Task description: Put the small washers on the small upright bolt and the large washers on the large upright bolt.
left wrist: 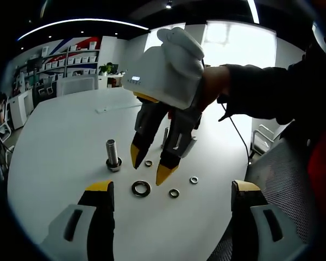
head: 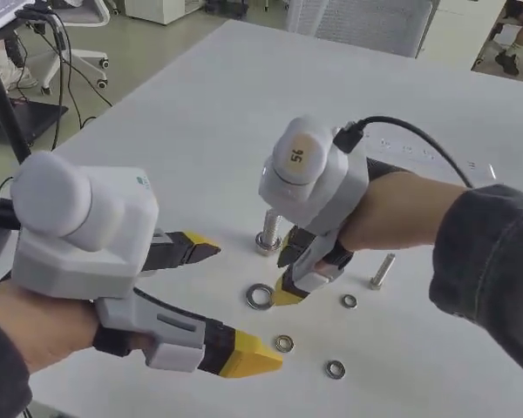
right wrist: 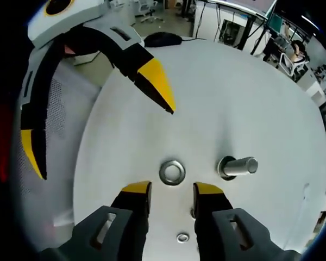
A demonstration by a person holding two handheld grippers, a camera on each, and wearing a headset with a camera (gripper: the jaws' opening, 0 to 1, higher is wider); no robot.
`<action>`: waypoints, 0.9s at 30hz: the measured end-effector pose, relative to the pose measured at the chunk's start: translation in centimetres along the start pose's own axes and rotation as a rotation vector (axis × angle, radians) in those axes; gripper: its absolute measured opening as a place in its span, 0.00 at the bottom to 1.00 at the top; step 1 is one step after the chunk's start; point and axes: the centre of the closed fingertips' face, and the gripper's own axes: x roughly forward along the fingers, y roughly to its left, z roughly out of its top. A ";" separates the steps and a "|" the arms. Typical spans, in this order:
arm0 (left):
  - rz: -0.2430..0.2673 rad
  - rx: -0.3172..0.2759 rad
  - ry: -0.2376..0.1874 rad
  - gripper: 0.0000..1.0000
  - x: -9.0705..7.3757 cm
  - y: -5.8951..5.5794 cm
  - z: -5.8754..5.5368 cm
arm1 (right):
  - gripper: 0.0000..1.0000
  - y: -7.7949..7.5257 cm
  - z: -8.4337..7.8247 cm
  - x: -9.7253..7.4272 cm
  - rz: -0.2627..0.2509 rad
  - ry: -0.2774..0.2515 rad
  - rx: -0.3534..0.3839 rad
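Your right claw (right wrist: pixel 172 189), parted and empty, has the large washer (right wrist: pixel 172 172) lying flat just ahead of its tips, centred.

Your large bolt (head: pixel 269 228) stands upright, silver and threaded, with the large washer (head: pixel 260 296) lying flat just in front of it. The small bolt (head: pixel 382 271) stands off to the right. One small washer (head: pixel 349 301) lies flat near its foot, and two more small washers (head: pixel 284 343) lie closer to you.
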 end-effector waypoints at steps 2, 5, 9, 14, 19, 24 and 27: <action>-0.001 0.000 0.000 0.89 0.1 0.0 0.0 | 0.32 0.0 0.0 0.4 0.005 0.006 -0.006; 0.000 0.000 0.001 0.89 0.1 0.1 0.0 | 0.32 -0.1 0.1 0.9 0.010 0.008 -0.010; -0.002 -0.005 0.001 0.89 0.2 0.2 0.0 | 0.32 -0.2 0.2 1.5 0.019 0.007 -0.010; -0.004 -0.005 0.003 0.89 0.3 0.2 0.0 | 0.32 -0.5 0.1 2.0 0.017 0.004 -0.009; -0.005 -0.005 0.003 0.89 0.3 0.2 0.0 | 0.32 -0.6 -0.1 2.3 0.018 0.006 -0.007; -0.007 -0.009 0.000 0.88 0.3 0.1 0.1 | 0.32 -0.7 -0.2 2.4 0.014 0.007 -0.010; -0.007 -0.007 0.003 0.88 0.3 0.1 0.1 | 0.32 -0.7 -0.2 2.5 0.014 0.007 -0.014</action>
